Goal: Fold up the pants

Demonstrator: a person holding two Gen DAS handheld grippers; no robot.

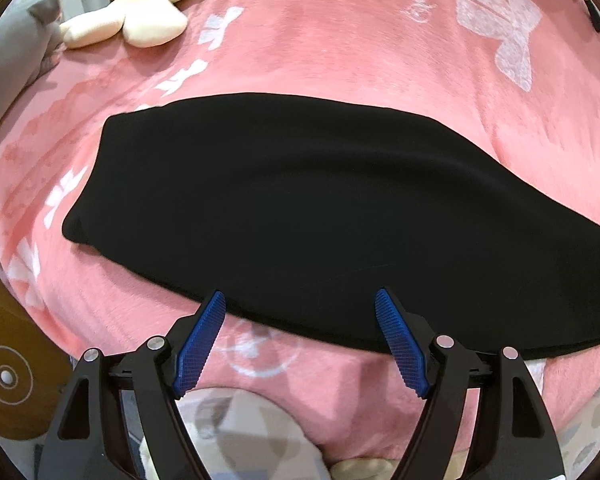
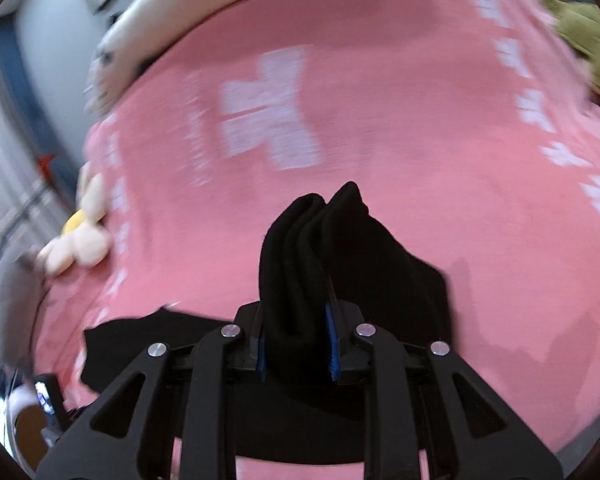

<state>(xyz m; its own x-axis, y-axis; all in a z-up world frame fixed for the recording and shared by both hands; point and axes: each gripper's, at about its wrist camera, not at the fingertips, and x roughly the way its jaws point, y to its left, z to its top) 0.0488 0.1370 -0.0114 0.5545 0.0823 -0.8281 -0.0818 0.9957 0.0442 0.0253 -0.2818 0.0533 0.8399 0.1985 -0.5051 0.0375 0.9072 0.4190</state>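
Count, both views:
- Pants (image 1: 284, 208), black: 1 pr.
- Blanket (image 1: 340, 52), pink w/ white print: 1.
- Grippers: 2, i.e. left gripper (image 1: 300, 308) and right gripper (image 2: 296, 320), each w/ 2 blue-padded fingers (image 1: 202, 340), 4 fingers total.
- Cream plush toy (image 1: 136, 20): 1.
- Grey plush item (image 1: 16, 52), far left: 1.
- Olive-green fabric item (image 2: 588, 40), upper right, right view: 1, blurred, type unclear.
- Brown round object (image 1: 8, 360), lower left: 1.

the left tool (image 1: 300, 300) points steeply down, its blue-padded fingers (image 1: 200, 340) spread wide with nothing between them. the right tool (image 2: 296, 308) tilts down more gently, its fingers drawn close and clamped on a bunched fold of black cloth.
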